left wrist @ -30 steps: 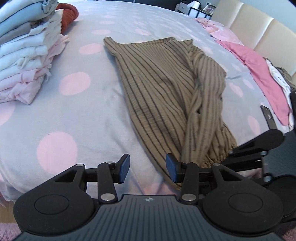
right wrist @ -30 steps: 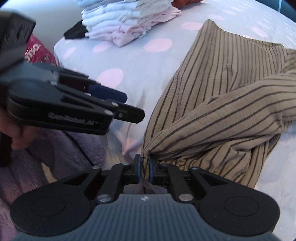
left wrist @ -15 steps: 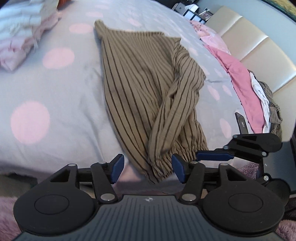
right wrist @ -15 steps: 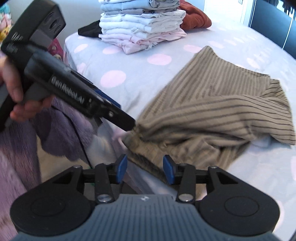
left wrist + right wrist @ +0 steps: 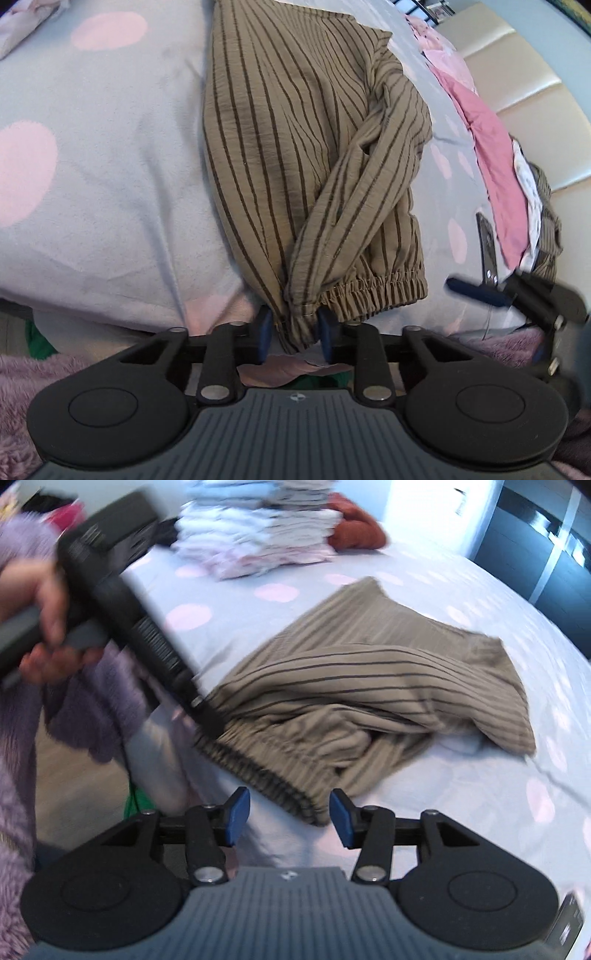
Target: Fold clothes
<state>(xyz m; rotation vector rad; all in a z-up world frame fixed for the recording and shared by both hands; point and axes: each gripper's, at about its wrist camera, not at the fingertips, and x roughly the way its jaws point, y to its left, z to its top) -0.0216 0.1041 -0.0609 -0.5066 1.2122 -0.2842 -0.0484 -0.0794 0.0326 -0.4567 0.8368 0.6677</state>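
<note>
Striped trousers (image 5: 295,129) lying on dotted bedsheet (image 5: 92,184) w/ waistband at near edge. I'm clamping L gripper (image 5: 294,334) on bunched waistband corner; R gripper (image 5: 289,818) hanging open beside waistband.

The bed (image 5: 110,155) wore a pale lilac cover with pink dots. Striped tan trousers (image 5: 314,147) lay across its middle, their gathered waistband at the near edge. A stack of folded clothes (image 5: 258,528) sat at the far corner (a rust-coloured garment (image 5: 356,531) just beside it), and pink clothing (image 5: 491,147) trailed along the headboard side.
</note>
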